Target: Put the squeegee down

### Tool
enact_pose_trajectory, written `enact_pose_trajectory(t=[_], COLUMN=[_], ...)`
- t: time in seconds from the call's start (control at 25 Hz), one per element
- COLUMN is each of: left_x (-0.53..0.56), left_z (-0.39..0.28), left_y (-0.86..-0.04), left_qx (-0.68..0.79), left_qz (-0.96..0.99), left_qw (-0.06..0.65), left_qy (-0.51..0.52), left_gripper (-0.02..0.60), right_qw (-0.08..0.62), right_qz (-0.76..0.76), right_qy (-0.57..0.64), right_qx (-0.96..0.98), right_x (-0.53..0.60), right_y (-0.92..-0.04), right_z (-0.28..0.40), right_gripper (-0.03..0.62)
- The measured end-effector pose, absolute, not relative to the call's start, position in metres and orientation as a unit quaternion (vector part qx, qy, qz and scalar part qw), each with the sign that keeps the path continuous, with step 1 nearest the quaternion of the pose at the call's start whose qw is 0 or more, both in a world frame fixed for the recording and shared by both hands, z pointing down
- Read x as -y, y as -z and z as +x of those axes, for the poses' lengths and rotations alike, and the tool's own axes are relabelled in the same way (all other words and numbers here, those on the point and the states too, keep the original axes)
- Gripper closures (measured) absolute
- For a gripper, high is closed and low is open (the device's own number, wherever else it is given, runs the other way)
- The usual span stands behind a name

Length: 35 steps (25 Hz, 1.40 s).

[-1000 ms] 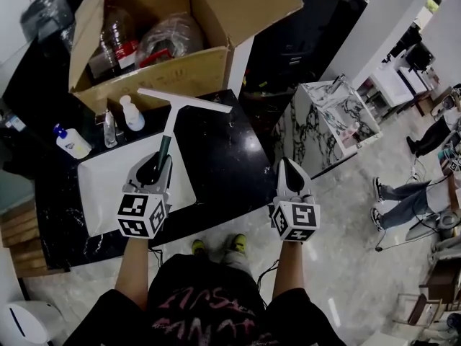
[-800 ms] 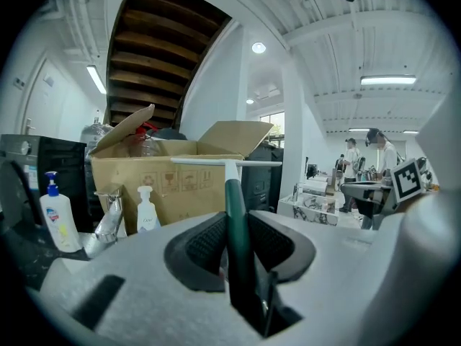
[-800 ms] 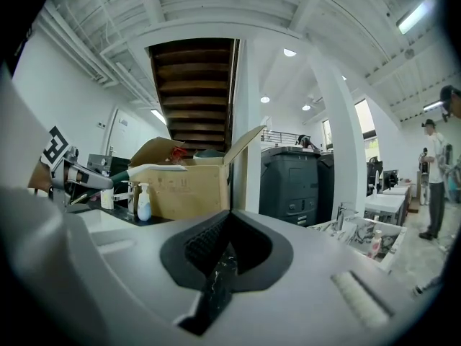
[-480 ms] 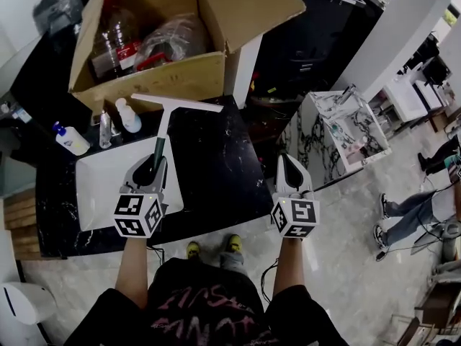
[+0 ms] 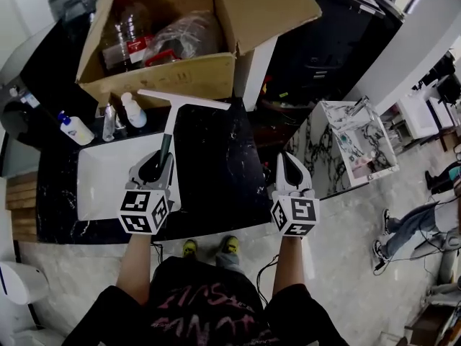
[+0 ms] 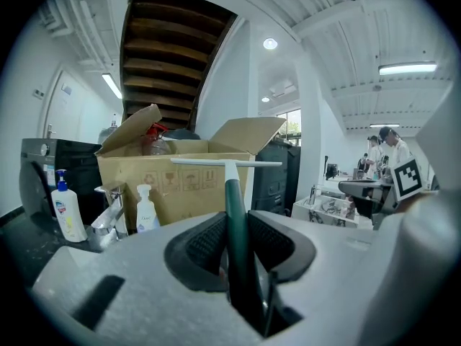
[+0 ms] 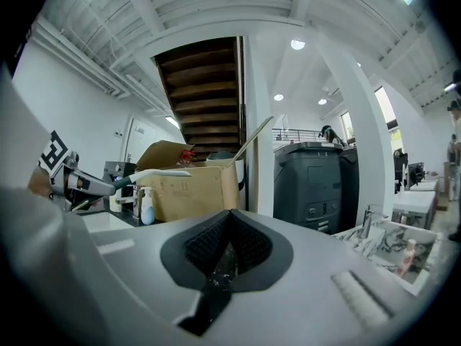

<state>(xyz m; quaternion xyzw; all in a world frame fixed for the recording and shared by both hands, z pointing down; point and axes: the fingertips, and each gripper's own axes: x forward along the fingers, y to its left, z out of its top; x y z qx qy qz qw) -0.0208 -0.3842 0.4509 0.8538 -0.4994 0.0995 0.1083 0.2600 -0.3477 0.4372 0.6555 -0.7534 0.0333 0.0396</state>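
Squeegee point(image 5: 169, 123) stays clamped by its handle in our left claw point(image 5: 158, 164), blade just in front of the cardboard box point(image 5: 166, 78). We see no lowering yet, so put-down remains pending. Right claw point(image 5: 287, 164) is closed, empty.

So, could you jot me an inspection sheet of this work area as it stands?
Surface: black marble counter with a white rectangular sink basin set in it.
Job's things: white squeegee with a dark green handle, held above the counter.
Clutter: open brown cardboard box of plastic bottles; two white pump bottles and a chrome tap by the basin.
Grippers: left gripper shut on the squeegee handle; right gripper shut, empty.
Cables: thin dark lead below the right forearm.
Surroundings: pale floor, a person's legs at right.
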Motion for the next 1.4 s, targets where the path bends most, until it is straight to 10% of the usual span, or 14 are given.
enact_pose_trajectory(t=[1.4], left_x=[0.401], left_z=[0.048], left_y=[-0.56], left_qx=[0.503], left_qz=[0.821], left_qw=[0.199], left_qy=[-0.182], left_gripper=[0.482], right_qw=[0.059], right_qz=[0.617], right_qy=[-0.04], right_qx=[0.784], right_x=[0.371], right_y=[-0.454], right_z=[0.279], right_gripper=[0.592])
